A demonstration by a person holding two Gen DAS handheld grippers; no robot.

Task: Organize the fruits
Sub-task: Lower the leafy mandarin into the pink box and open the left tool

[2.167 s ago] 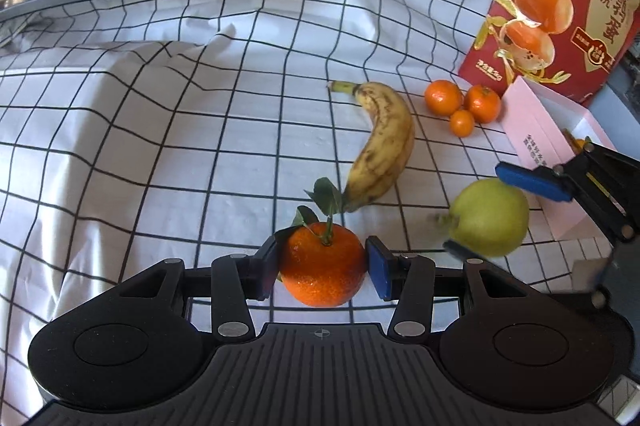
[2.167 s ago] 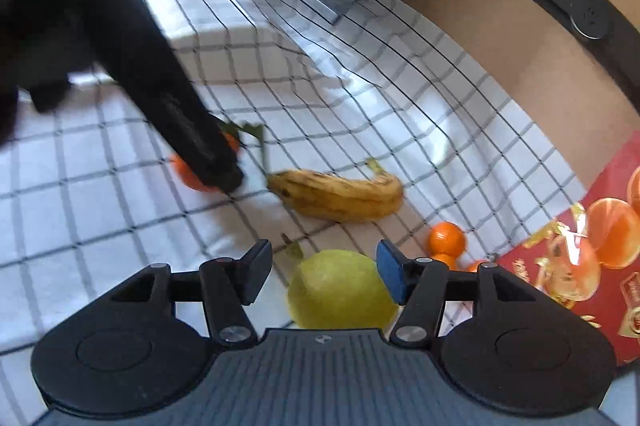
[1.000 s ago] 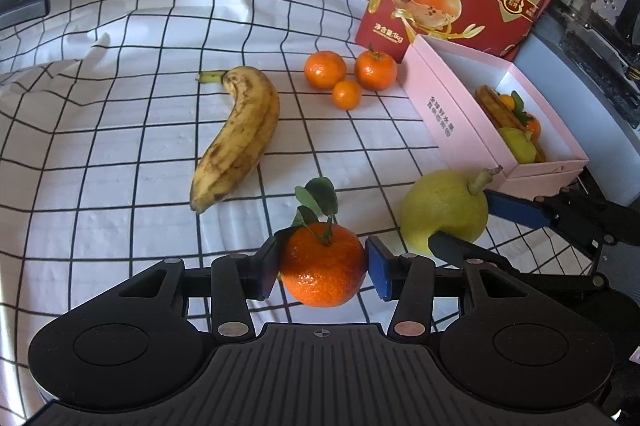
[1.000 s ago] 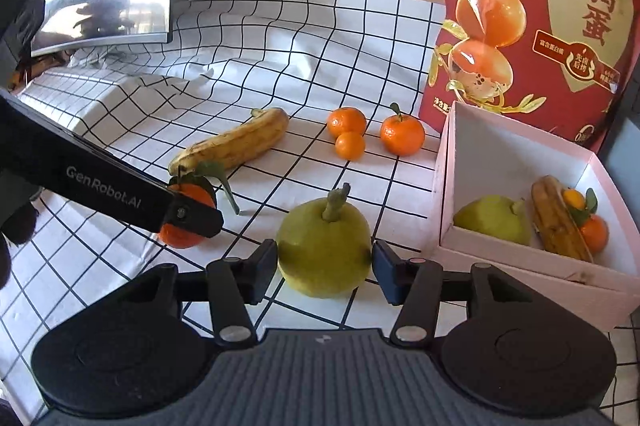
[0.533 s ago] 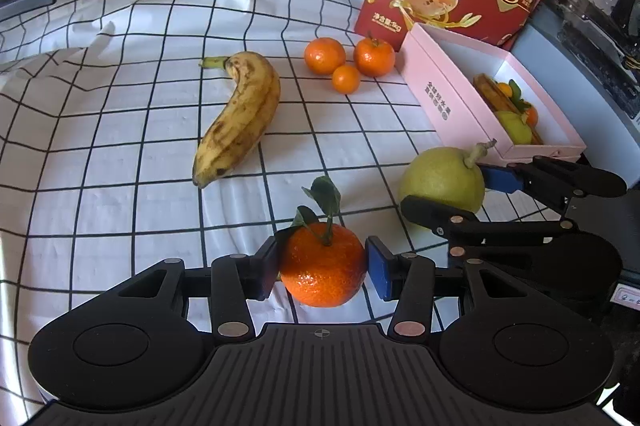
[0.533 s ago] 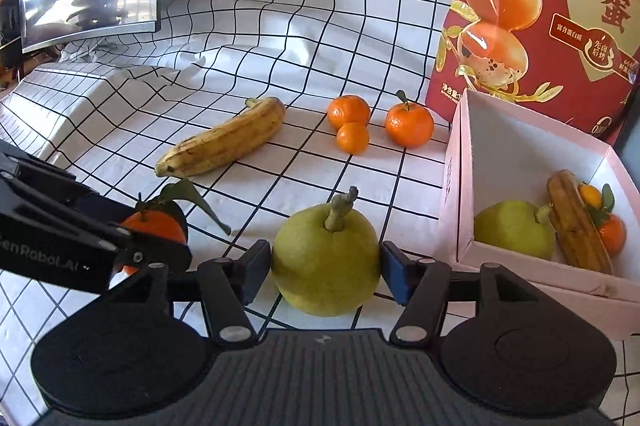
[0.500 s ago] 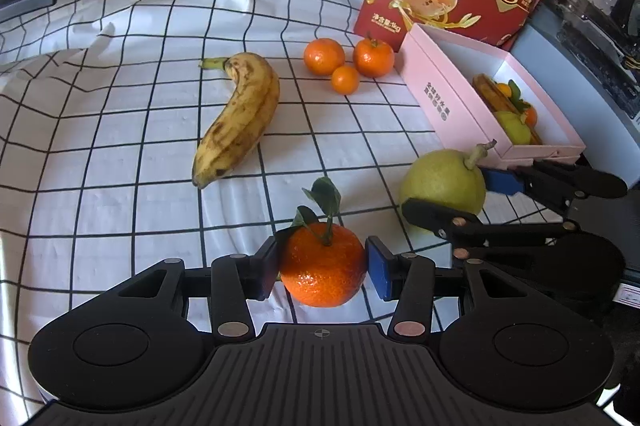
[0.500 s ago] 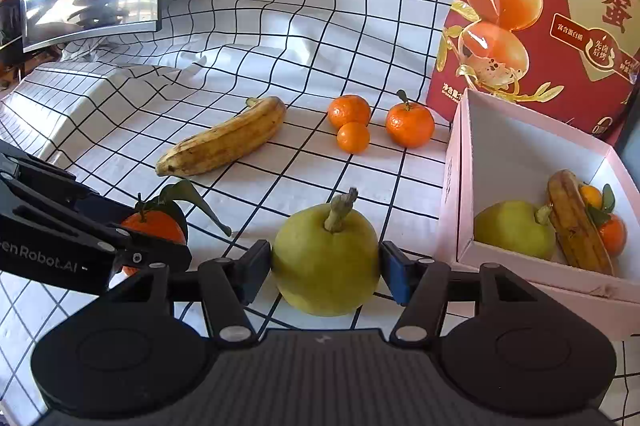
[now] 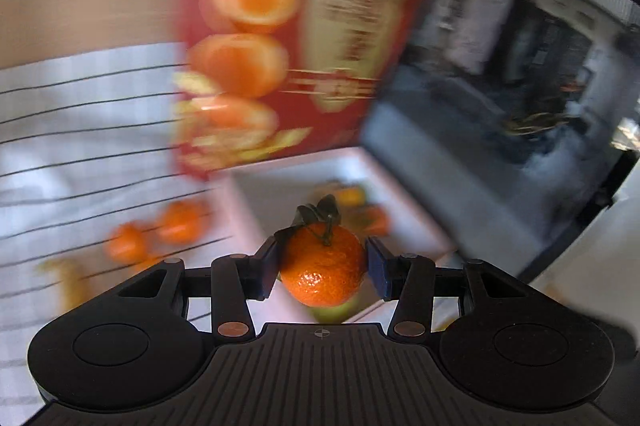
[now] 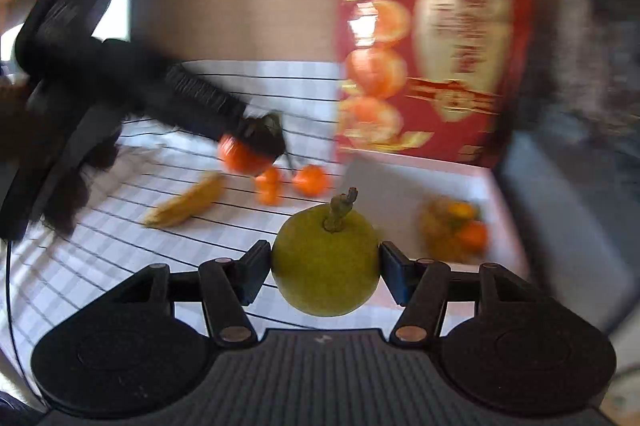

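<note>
My left gripper is shut on a leafy orange mandarin and holds it in the air in front of the pink box. In the right wrist view the left gripper hangs above the checked cloth with the mandarin. My right gripper is shut on a yellow-green pear, stem up, held near the pink box. The box holds a banana and small oranges. Both views are blurred by motion.
A banana and small mandarins lie on the checked cloth left of the box. A tall red snack bag stands behind the box. A dark shelf edge lies to the right.
Both grippers have lifted and swung toward the pink box with their fruit. The left gripper with the mandarin now faces the box and red bag; the pear is higher and closer to the box.
</note>
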